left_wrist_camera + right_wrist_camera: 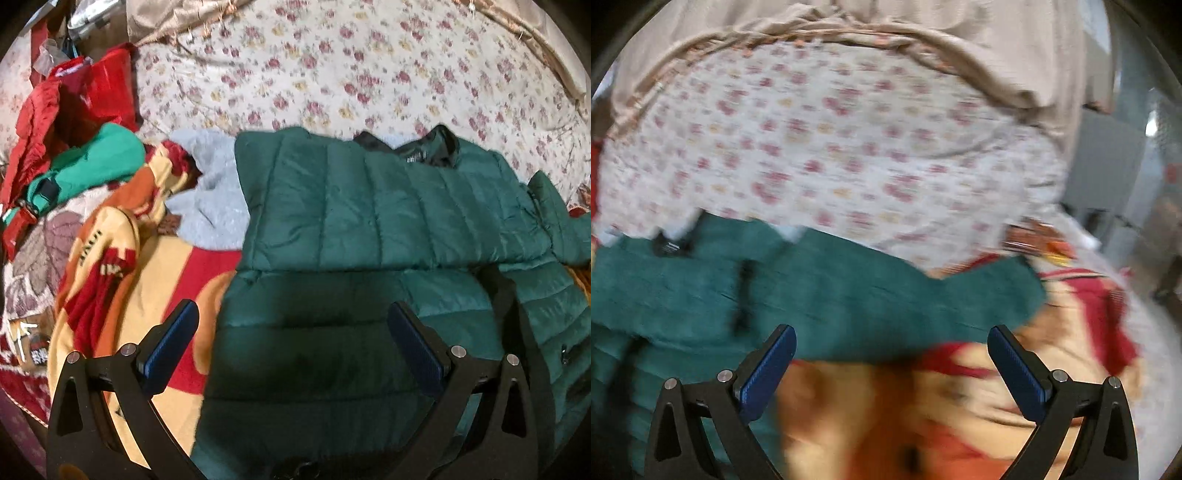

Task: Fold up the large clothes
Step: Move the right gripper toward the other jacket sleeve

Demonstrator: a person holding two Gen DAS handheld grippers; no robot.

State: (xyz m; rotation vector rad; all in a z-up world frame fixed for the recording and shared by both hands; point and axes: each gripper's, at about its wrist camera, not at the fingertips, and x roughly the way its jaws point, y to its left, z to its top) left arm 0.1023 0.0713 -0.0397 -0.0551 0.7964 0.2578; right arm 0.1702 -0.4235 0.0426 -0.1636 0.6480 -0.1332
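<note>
The right wrist view is smeared with motion blur: the floral bedspread [827, 147] shows its print only as soft blotches, and the green jacket [849, 295] loses its quilting. The patterned blanket [886, 406] at 6 o'clock blurs into orange and cream. In the left wrist view the jacket's collar label [412, 158] is too small to read, its hem runs off at 6 o'clock, and lettering on the blanket [85, 254] is illegible.
</note>
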